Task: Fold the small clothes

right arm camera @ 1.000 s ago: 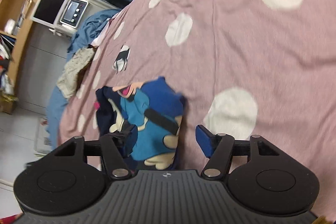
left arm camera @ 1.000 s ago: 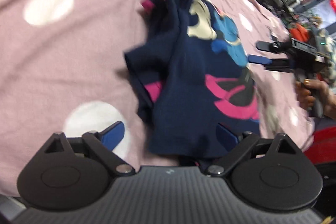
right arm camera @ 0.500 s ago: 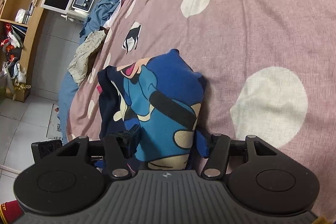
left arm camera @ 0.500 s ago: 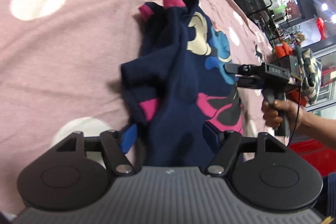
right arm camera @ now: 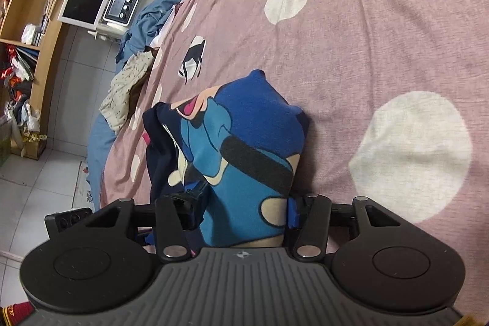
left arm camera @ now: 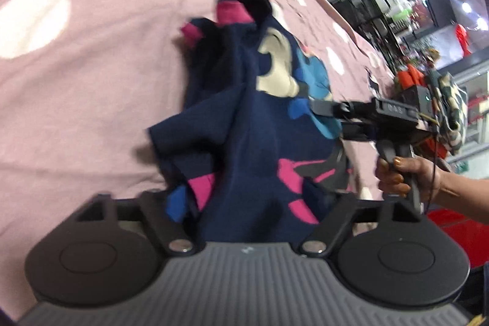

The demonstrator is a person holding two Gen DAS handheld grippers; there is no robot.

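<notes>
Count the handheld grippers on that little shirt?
2: the left gripper at the shirt's hem, the right gripper at its blue-print side; both jaws just closing around cloth.

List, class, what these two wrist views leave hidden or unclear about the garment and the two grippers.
- Garment, left wrist view: motion blur smears its print and edges.
- Left gripper, same view: cloth covers its pads, so a firm pinch cannot be told.
- Right gripper, right wrist view: the garment bunches between its fingers, hiding pad contact.
- Garment's near hem: cut off by each gripper body.
- Shelf items: too small.
</notes>
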